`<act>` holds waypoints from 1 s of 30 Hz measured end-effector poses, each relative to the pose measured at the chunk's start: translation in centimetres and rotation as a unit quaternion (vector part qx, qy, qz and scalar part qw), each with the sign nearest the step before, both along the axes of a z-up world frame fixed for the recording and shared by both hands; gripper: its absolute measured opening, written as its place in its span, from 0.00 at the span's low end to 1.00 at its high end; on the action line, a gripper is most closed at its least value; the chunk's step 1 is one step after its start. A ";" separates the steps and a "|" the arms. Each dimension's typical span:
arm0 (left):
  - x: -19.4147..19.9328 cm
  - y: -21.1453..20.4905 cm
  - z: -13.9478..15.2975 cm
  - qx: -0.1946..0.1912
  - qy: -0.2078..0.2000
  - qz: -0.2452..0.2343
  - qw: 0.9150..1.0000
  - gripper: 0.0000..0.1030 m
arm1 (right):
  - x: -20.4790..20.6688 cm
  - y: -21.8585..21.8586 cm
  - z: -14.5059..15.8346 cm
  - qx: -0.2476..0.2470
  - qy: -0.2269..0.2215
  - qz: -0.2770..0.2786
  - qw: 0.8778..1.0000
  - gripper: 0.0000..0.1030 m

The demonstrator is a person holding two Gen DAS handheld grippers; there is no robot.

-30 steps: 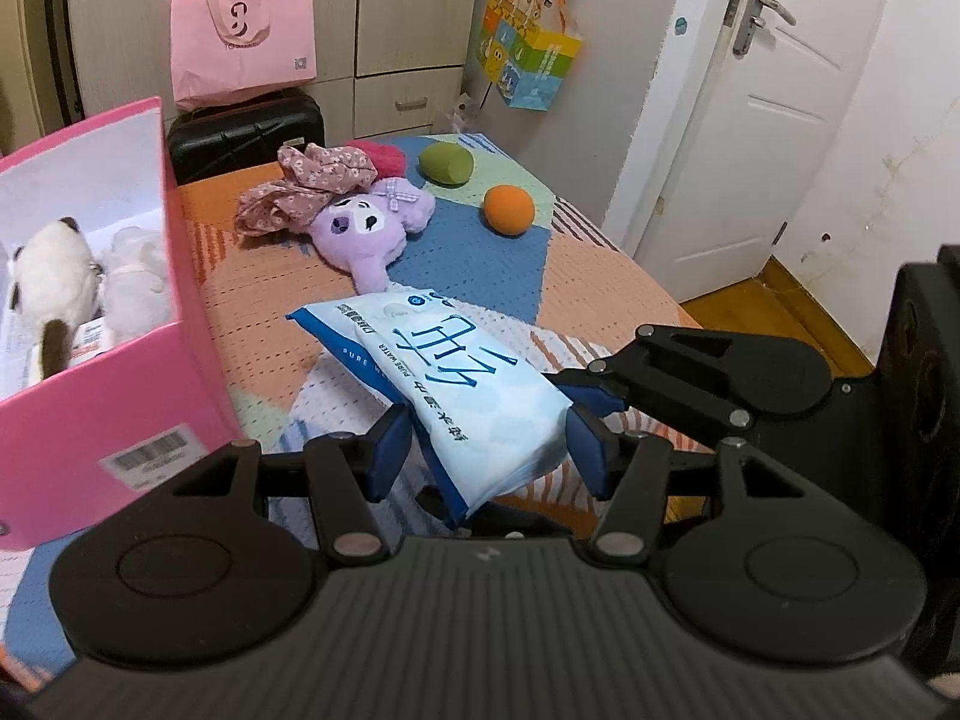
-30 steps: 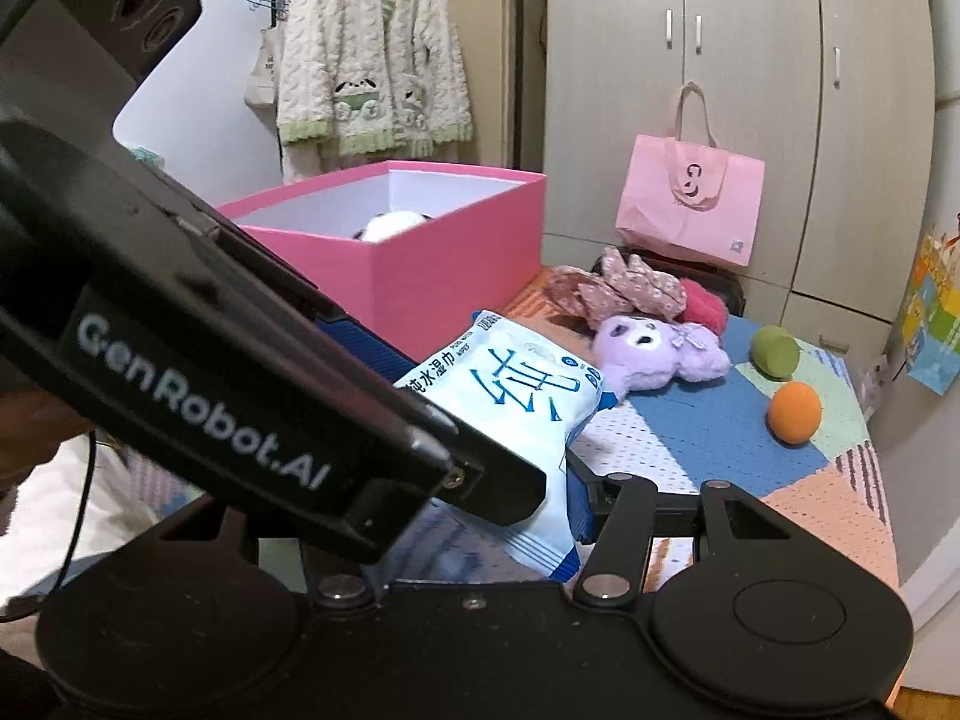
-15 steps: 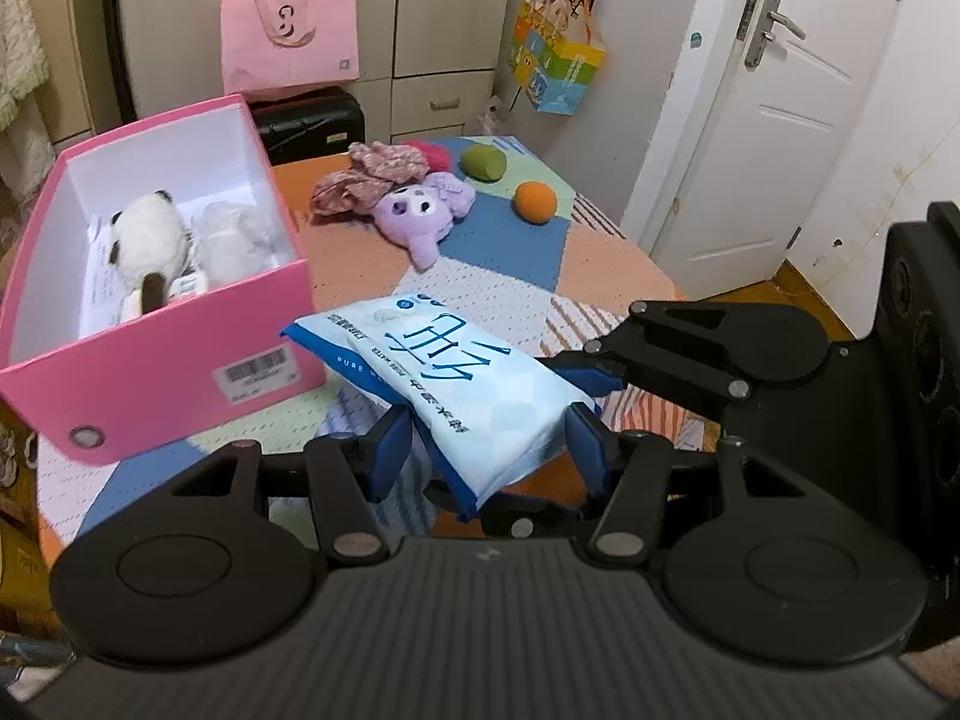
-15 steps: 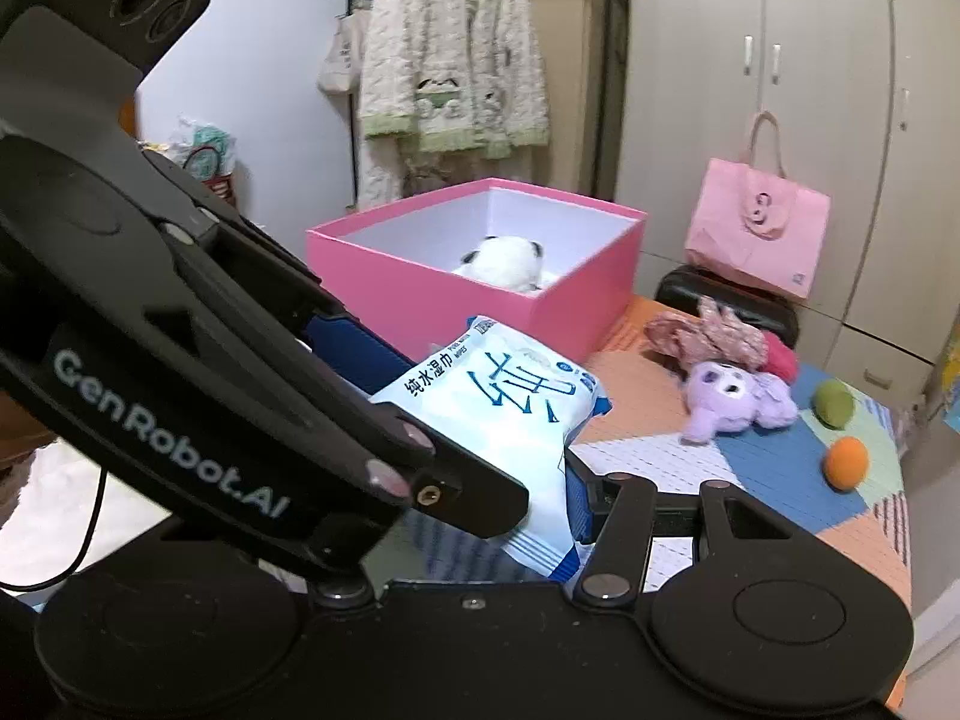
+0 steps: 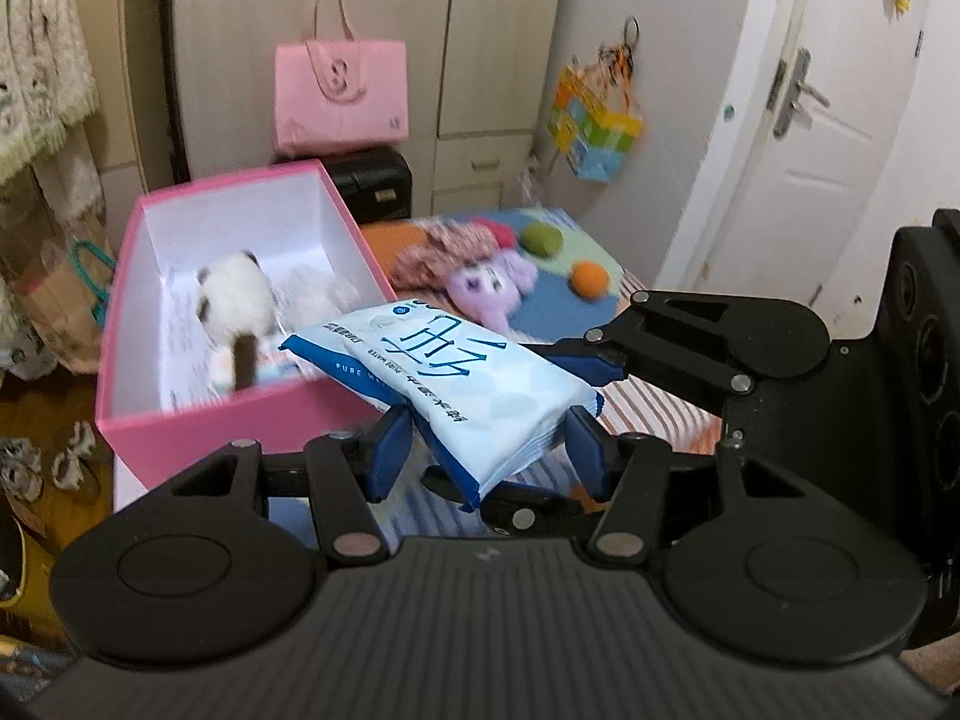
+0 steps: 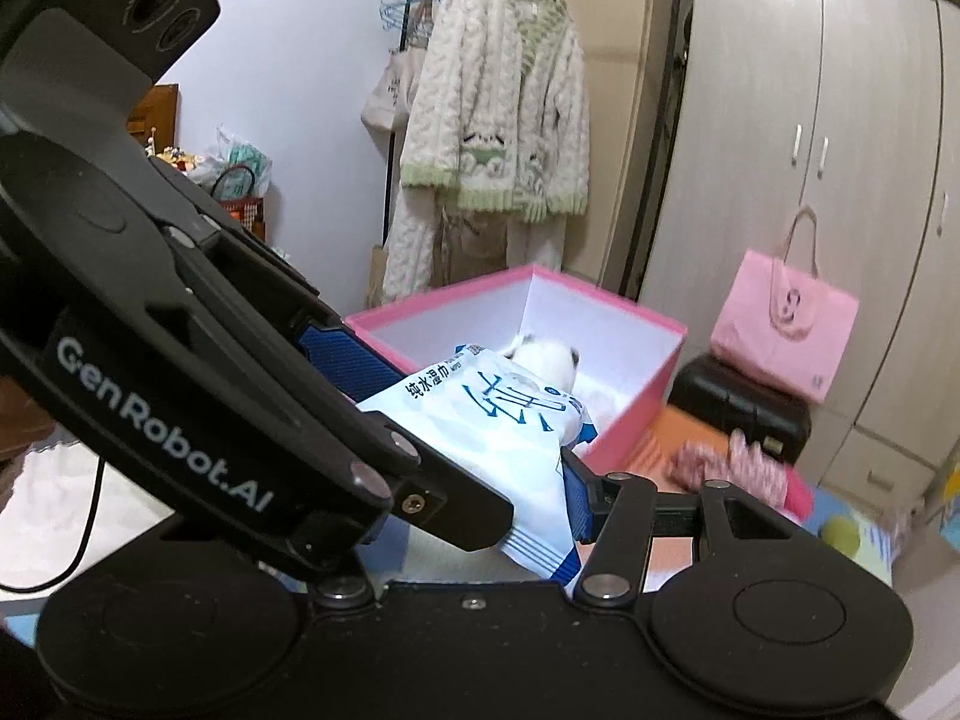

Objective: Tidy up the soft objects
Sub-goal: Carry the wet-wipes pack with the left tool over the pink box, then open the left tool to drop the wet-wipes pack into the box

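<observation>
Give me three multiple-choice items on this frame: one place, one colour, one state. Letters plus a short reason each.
1. Where does the white plush toy lie?
A. inside the box
B. on the quilt
C. in the tote bag

2. What colour is the box outside?
A. blue
B. pink
C. green

3. How is the wipes pack held?
A. lying loose on the quilt
B. by one gripper only
C. by both grippers

Key: 1 A, it rests against the white interior. 2 B, the walls are pink. 3 C, the left gripper and right gripper both clamp it, lifted by the box.
</observation>
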State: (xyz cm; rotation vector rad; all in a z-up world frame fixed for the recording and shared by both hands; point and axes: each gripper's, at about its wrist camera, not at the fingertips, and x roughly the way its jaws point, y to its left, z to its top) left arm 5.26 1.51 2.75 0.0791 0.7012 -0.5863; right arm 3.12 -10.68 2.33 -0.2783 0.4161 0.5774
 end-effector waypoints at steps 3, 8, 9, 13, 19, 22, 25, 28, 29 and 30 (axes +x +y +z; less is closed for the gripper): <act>1.4 0.8 0.6 -0.003 -0.019 0.004 1.000 0.53 | 1.7 0.6 0.4 0.005 -0.014 0.002 1.000 0.58; 3.8 1.9 0.5 -0.018 -0.039 0.011 0.999 0.53 | 4.6 1.3 0.4 0.021 -0.022 -0.003 1.000 0.58; 4.4 2.0 0.5 -0.019 -0.042 0.011 0.999 0.53 | 5.3 1.3 0.3 0.023 -0.024 -0.004 0.999 0.58; 7.3 2.5 0.4 -0.018 -0.045 0.009 0.999 0.53 | 8.0 2.0 0.0 0.023 -0.028 -0.015 0.999 0.58; 12.1 2.8 -0.5 -0.032 -0.045 0.010 0.998 0.54 | 12.7 2.1 -0.8 0.042 -0.016 -0.033 0.998 0.58; 14.3 2.8 -1.0 -0.035 -0.043 0.008 0.998 0.53 | 15.0 2.2 -1.3 0.033 -0.015 -0.033 0.999 0.58; 16.5 2.9 -1.5 -0.037 -0.033 0.006 0.999 0.54 | 16.6 2.3 -2.0 0.025 -0.010 -0.034 0.999 0.58; 18.7 2.9 -2.2 -0.040 -0.015 0.004 0.999 0.54 | 18.8 2.2 -2.4 0.031 0.014 -0.044 0.998 0.58; 19.5 2.9 -2.4 -0.041 -0.010 0.002 0.999 0.54 | 19.5 2.2 -2.6 0.030 0.019 -0.048 0.998 0.58; 20.2 2.9 -2.7 -0.042 -0.004 0.001 0.999 0.54 | 20.0 2.3 -2.8 0.027 0.023 -0.051 0.998 0.58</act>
